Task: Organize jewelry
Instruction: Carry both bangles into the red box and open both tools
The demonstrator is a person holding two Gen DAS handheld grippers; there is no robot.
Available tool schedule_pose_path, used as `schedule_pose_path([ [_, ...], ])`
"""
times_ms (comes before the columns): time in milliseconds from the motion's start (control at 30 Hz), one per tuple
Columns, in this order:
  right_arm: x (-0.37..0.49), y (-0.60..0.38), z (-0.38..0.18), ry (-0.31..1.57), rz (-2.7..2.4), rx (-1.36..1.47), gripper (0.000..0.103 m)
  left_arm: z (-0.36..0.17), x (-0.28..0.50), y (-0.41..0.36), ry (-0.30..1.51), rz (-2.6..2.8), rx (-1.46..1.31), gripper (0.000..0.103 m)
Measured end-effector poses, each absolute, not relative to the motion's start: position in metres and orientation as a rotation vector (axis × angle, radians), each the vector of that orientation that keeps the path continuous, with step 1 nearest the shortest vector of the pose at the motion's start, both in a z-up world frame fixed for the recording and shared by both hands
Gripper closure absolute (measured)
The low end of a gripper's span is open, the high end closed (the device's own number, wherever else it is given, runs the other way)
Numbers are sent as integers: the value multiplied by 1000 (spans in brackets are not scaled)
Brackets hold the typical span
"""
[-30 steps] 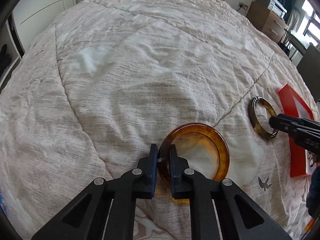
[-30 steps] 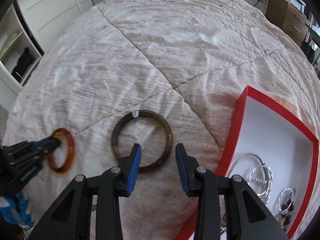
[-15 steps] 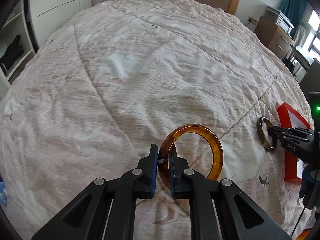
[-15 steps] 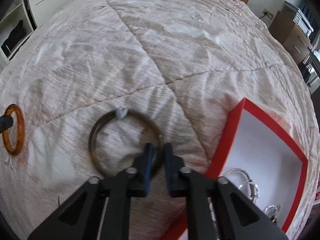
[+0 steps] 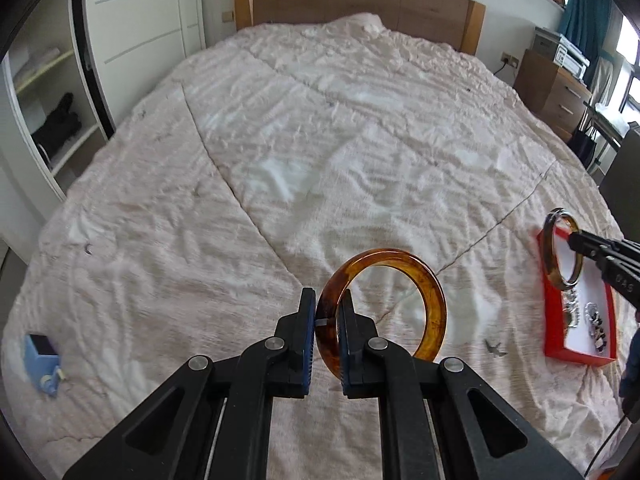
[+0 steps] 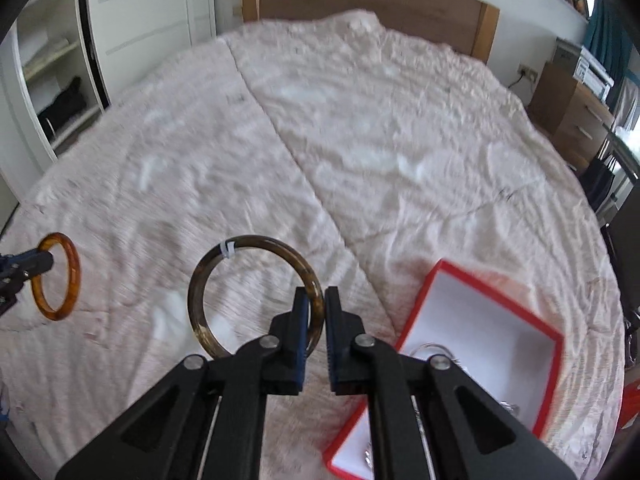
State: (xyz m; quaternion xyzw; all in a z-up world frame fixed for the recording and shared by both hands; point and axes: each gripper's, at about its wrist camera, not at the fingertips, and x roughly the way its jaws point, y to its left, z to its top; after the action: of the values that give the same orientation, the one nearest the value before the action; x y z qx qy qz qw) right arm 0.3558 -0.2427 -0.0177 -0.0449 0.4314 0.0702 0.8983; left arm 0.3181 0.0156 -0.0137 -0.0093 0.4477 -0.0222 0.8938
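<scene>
Now upright amber bangle (image 5: 382, 308) in left tongs (image 5: 327, 324), edge-on rightward.

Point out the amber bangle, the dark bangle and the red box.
amber bangle (image 5: 434, 304), left wrist view, on its right-hand arc.
dark bangle (image 6: 256, 240), right wrist view, on its top arc.
red box (image 6: 416, 312), right wrist view, on its left red wall.

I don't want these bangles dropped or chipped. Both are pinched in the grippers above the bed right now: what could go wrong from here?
1. The left gripper pinches the amber bangle only at one spot on its rim; the smooth ring could pivot or slip onto the bedspread.
2. The right gripper grips the thin dark bangle the same way.
3. The red box already holds silver jewelry; a bangle released from height might knock it.
</scene>
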Motion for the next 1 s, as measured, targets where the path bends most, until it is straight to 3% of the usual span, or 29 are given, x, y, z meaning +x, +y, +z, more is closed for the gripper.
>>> schedule_pose_path([
  [333, 300, -320, 65, 781, 64, -39, 96, 53, 288, -40, 838, -102, 5, 93],
  [600, 263, -384, 95, 728, 1, -1, 96, 84, 282, -118, 796, -185, 35, 93],
  [800, 256, -436, 80, 733, -37, 51, 96, 70, 291, -193, 820, -264, 91, 93],
  [1000, 273, -480, 25, 799, -60, 117, 96, 24, 309, -266, 891, -347, 160, 93],
])
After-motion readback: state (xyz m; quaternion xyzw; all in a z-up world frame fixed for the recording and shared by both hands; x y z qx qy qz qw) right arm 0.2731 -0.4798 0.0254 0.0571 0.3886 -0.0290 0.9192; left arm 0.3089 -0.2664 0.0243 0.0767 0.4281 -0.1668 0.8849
